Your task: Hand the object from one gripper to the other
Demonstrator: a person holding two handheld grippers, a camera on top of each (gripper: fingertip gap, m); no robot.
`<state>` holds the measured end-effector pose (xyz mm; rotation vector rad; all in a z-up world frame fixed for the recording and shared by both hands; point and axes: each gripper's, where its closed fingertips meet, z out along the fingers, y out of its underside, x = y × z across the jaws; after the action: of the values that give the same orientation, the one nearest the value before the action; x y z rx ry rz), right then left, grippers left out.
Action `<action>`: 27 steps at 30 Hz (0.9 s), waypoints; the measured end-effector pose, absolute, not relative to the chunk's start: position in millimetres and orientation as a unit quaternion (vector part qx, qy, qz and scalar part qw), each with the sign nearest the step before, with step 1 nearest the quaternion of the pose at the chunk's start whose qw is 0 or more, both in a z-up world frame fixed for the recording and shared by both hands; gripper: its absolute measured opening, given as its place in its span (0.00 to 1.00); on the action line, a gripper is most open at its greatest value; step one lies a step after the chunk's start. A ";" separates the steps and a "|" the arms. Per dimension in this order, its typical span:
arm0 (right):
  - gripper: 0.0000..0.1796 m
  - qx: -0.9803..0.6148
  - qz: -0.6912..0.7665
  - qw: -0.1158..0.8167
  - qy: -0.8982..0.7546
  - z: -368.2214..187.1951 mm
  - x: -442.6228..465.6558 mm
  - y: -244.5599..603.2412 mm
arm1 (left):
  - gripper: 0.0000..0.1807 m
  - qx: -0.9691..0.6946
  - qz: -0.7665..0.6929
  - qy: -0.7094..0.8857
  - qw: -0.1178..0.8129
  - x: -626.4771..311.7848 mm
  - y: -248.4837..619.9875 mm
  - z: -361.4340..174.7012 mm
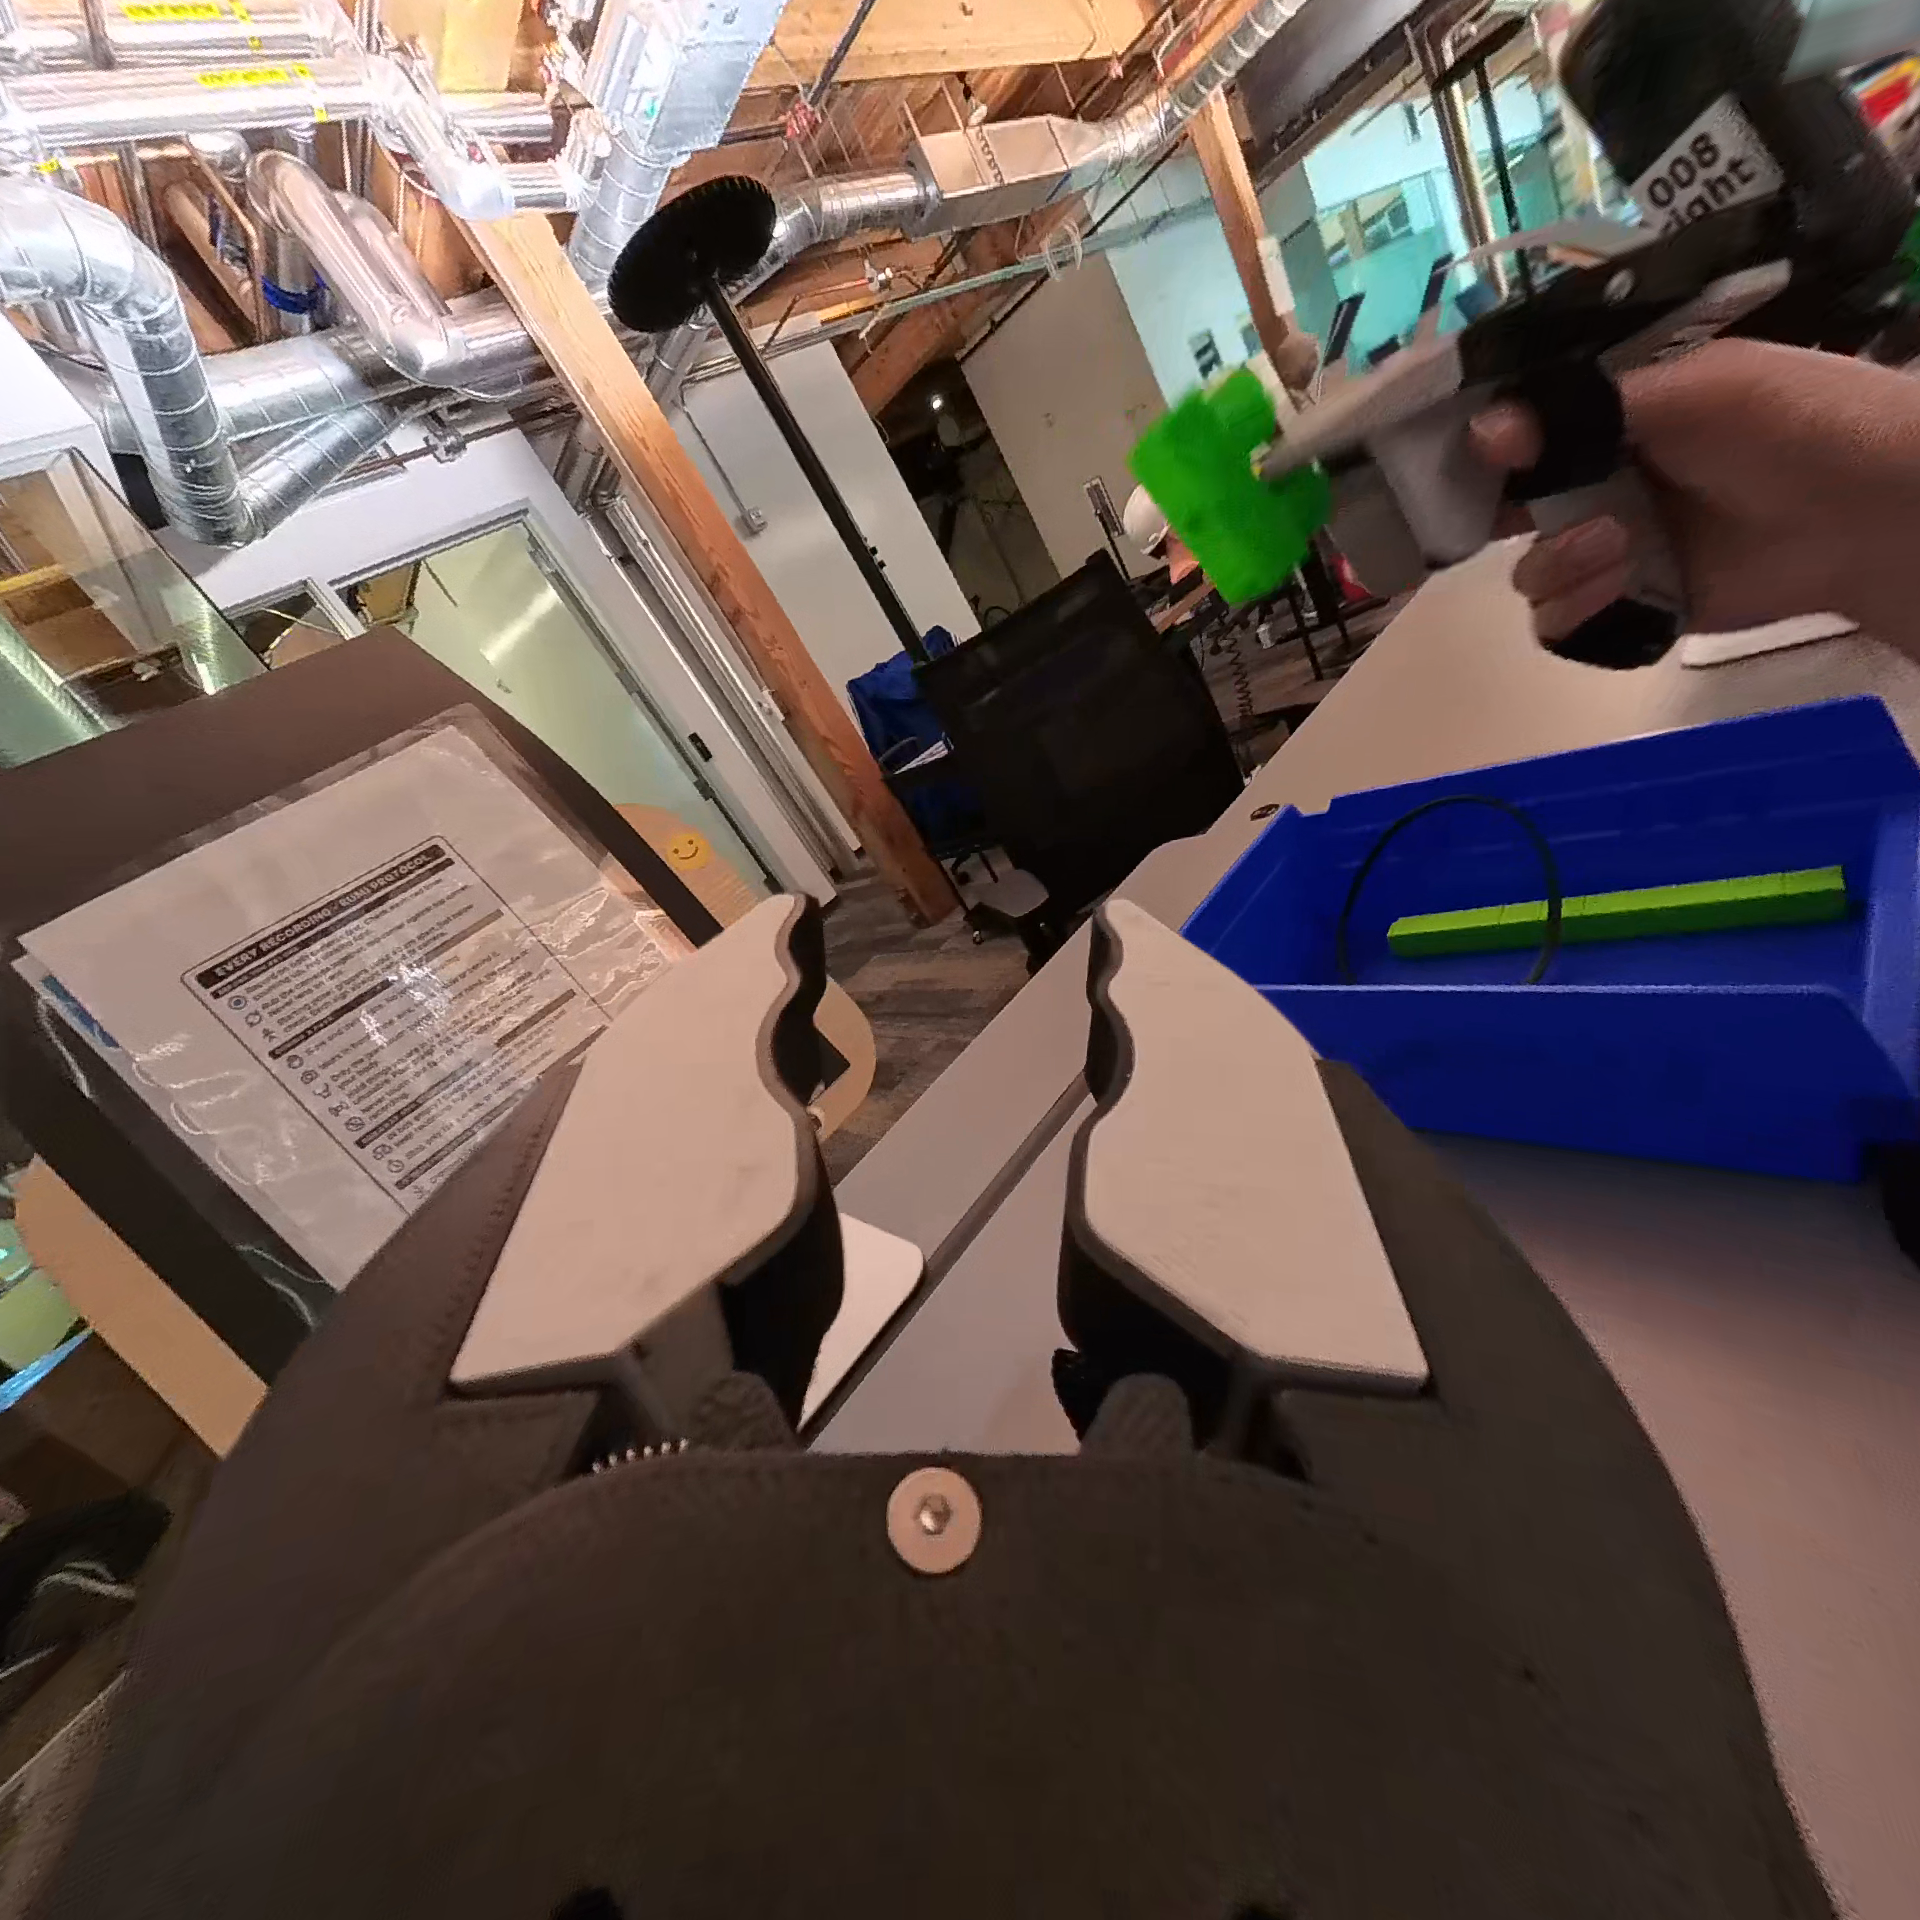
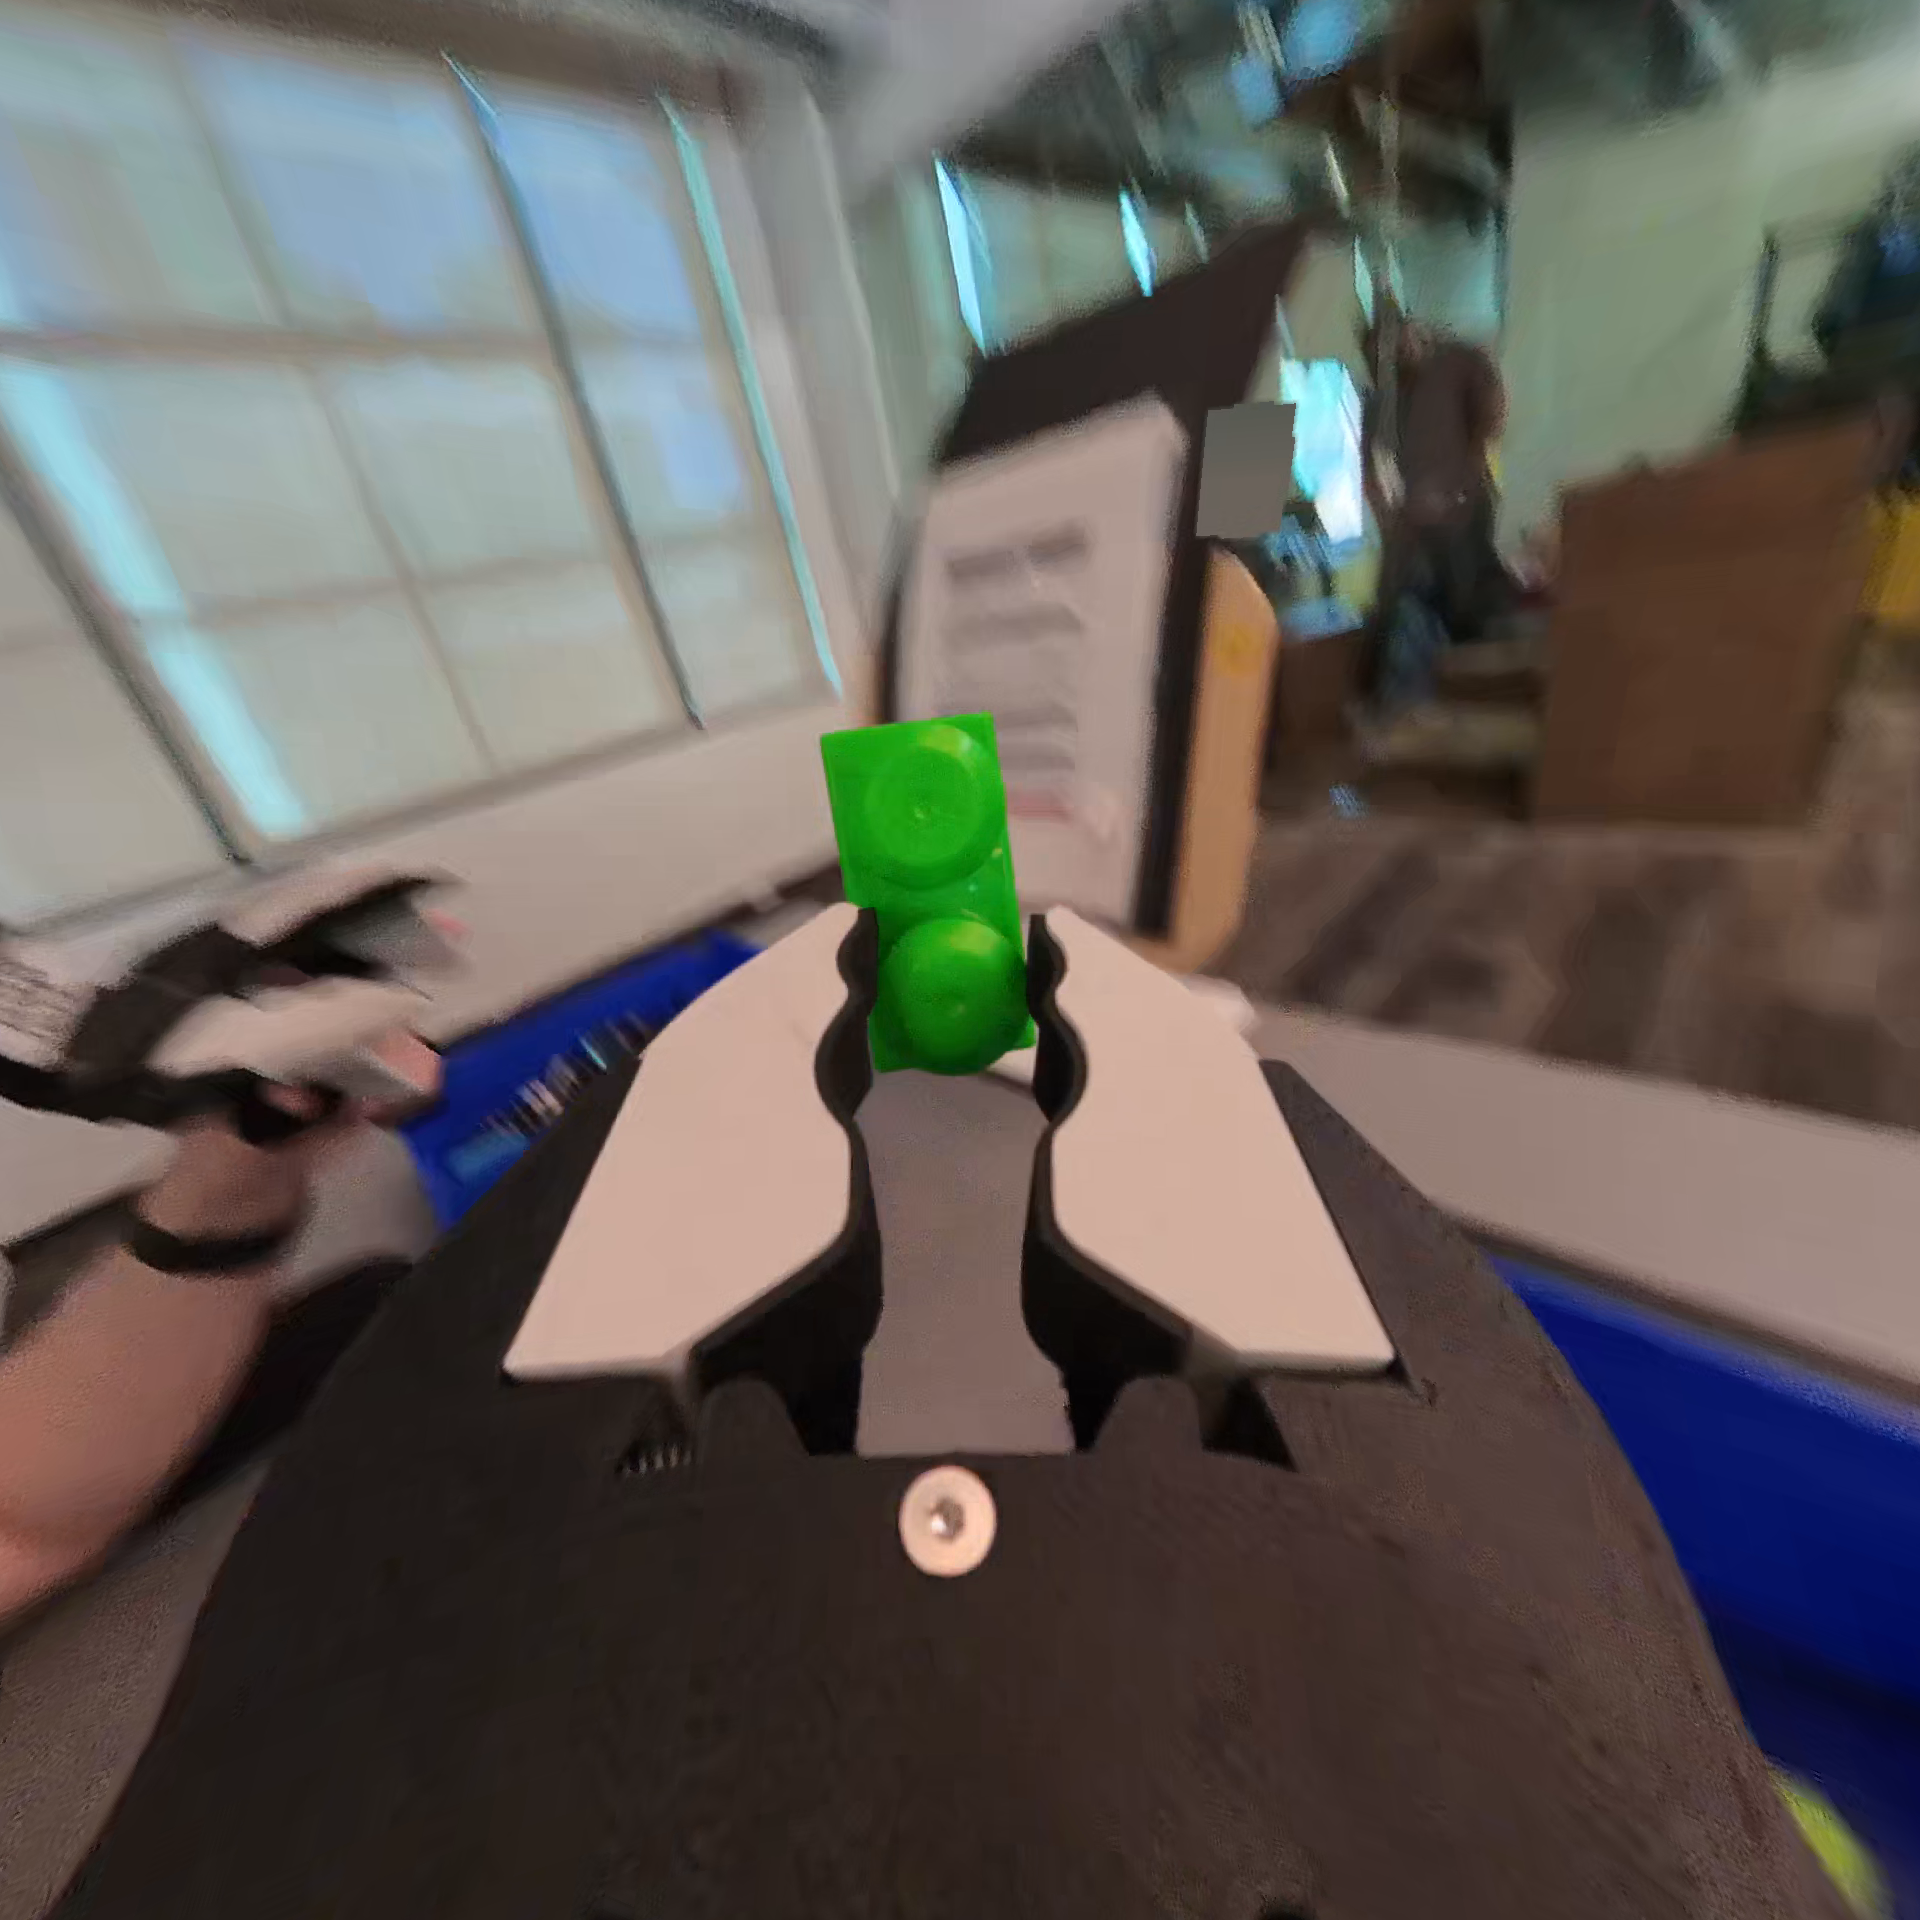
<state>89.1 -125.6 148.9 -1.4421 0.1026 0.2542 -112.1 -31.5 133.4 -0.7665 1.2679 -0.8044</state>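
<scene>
A bright green two-stud brick (image 2: 930,894) is clamped between my right gripper's (image 2: 948,961) fingertips, its upper half sticking out past them. In the left wrist view the same brick (image 1: 1226,488) hangs in the air at the upper right, held by the right gripper (image 1: 1283,457) in a person's hand (image 1: 1745,488). My left gripper (image 1: 951,971) is open and empty, low over the grey table, pointing past the brick's left. In the right wrist view the left gripper (image 2: 384,997) shows blurred at the left edge, apart from the brick.
A blue bin (image 1: 1621,1049) sits on the grey table (image 1: 1662,1455) at right, holding a long green bar (image 1: 1621,914) and a black ring (image 1: 1455,883). A dark board with a laminated sheet (image 1: 343,987) stands at left. A black office chair (image 1: 1081,727) stands beyond the table. My right fingertips sit around 25 centimeters from my left ones.
</scene>
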 end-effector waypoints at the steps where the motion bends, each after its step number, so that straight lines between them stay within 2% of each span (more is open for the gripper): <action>1: 0.16 -0.706 0.092 0.699 0.068 124.1 107.6 -127.7 | 0.26 -0.339 -0.353 0.564 0.665 -111.5 -31.8 132.7; 4: 0.16 -0.815 0.039 0.559 0.145 48.5 155.6 -142.7 | 0.26 -0.342 -0.345 0.572 0.661 -108.8 -31.9 129.0; 7: 0.16 -0.870 0.054 0.444 0.206 -13.1 176.8 -151.8 | 0.26 -0.349 -0.335 0.584 0.652 -104.4 -30.9 121.6; 8: 0.15 -0.881 0.053 0.414 0.224 -30.5 182.6 -152.6 | 0.26 -0.352 -0.330 0.589 0.649 -102.7 -30.2 118.4; 9: 0.01 -0.892 0.047 0.383 0.236 -47.1 188.6 -153.7 | 0.26 -0.354 -0.325 0.594 0.646 -100.9 -29.9 115.3; 15: 0.02 -0.933 0.008 0.249 0.262 -118.5 203.3 -155.4 | 0.26 -0.357 -0.312 0.608 0.637 -95.9 -31.0 106.6; 23: 0.02 -0.944 0.012 0.248 0.216 -107.7 189.5 -152.8 | 0.26 -0.360 -0.277 0.607 0.652 -104.9 -15.8 114.4; 27: 0.02 -0.924 -0.002 0.332 0.191 -51.6 180.4 -147.6 | 0.24 -0.432 -0.155 0.573 0.678 -147.0 55.3 130.3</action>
<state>180.4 -147.6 -51.6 -2.4133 0.5001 -0.0046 -147.0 55.3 130.3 -0.9713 1.2881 -0.3486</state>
